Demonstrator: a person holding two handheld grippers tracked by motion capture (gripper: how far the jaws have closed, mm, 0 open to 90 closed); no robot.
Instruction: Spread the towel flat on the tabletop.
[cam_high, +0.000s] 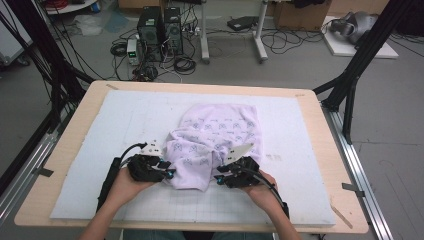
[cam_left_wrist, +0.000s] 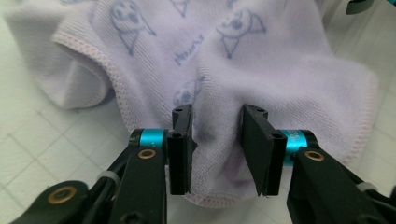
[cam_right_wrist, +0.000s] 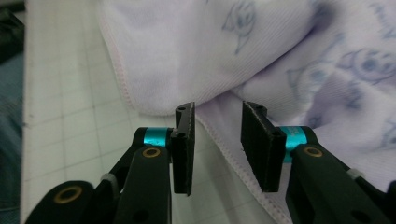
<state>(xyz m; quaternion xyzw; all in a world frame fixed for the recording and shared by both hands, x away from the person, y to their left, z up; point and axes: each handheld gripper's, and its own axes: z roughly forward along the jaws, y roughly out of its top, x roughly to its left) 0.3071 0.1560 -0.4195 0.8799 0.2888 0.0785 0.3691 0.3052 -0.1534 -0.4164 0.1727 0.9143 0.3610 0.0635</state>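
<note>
A pale lilac towel (cam_high: 215, 142) printed with small blue cartoon figures lies crumpled on the white gridded mat (cam_high: 310, 145) covering the table (cam_high: 80, 125). The left gripper (cam_high: 167, 172) sits at the towel's near left corner, and the right gripper (cam_high: 218, 178) at its near right side, each held in a hand, with the bunched cloth lying between them.

Looking along the left gripper (cam_left_wrist: 217, 149), its jaws stand apart with a fold of the towel (cam_left_wrist: 224, 70) bulging into the gap; the stitched hem runs just below the jaws, but the pads have not closed on the cloth.

Along the right gripper (cam_right_wrist: 217, 144), the jaws are likewise parted. A hemmed edge of the towel (cam_right_wrist: 196, 51) passes between them and on under the right-hand jaw, with the cloth piled just ahead of the tips. Nothing is pinched.
</note>
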